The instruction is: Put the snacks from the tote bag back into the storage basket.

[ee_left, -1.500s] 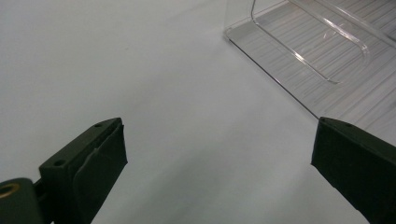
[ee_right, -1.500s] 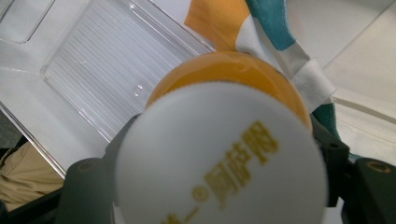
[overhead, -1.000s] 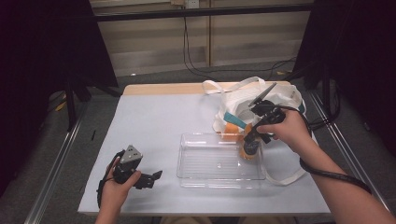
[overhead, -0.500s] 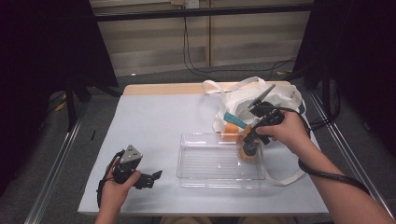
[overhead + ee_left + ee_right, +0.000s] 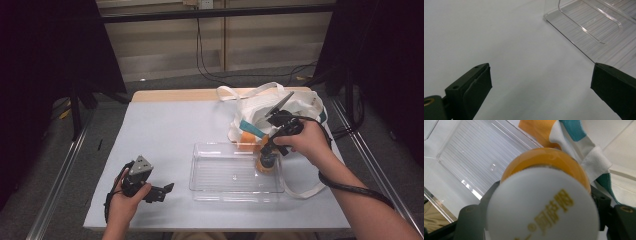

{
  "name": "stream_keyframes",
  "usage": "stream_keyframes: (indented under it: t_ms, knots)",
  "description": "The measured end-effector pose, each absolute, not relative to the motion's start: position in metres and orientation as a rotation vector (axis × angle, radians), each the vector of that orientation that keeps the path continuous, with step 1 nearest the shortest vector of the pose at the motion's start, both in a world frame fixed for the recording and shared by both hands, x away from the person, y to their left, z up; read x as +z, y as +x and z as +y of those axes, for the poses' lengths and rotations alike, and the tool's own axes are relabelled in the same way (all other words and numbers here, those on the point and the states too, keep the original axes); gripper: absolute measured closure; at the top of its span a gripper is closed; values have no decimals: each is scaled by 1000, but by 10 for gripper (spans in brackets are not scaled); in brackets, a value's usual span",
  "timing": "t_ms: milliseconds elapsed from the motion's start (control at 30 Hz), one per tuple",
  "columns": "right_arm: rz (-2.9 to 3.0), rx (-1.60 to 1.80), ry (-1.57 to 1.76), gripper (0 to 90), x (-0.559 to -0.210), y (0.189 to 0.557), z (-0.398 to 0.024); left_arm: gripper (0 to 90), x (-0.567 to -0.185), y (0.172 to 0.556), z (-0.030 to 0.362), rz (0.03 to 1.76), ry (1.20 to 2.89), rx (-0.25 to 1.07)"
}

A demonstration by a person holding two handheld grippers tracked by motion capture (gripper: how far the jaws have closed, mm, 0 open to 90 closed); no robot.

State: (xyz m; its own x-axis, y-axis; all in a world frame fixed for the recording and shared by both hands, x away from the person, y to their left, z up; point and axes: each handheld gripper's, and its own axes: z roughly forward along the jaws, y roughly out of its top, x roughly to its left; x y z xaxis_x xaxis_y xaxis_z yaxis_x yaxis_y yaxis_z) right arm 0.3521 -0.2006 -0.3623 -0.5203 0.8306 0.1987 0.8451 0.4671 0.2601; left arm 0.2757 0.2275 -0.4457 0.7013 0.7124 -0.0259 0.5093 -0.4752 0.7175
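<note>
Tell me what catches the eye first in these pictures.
The orange bottle with its white cap, clamped in the right claw over the right end of the clear tray. Behind it a white tote bag slumps at the table's far right. The left claw rests open near the front left, holding nothing.

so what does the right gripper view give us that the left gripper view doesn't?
Right gripper view: an orange bottle with a white cap, clamped between that gripper's jaws, and the white bag with its teal and orange cloth behind it. Left gripper view: the left gripper wide open, nothing between its jaws, over bare table. Both: the clear tray, at top right in the left gripper view and behind the bottle in the right one.
</note>
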Motion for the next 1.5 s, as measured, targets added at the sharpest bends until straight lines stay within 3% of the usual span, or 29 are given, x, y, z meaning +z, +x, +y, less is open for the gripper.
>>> stream_keyframes:
  t_ms: [1500]
  knots:
    - [-2705,-573,-1463,287,-369,347,-195,31,-446,275,226,915,2185,354]
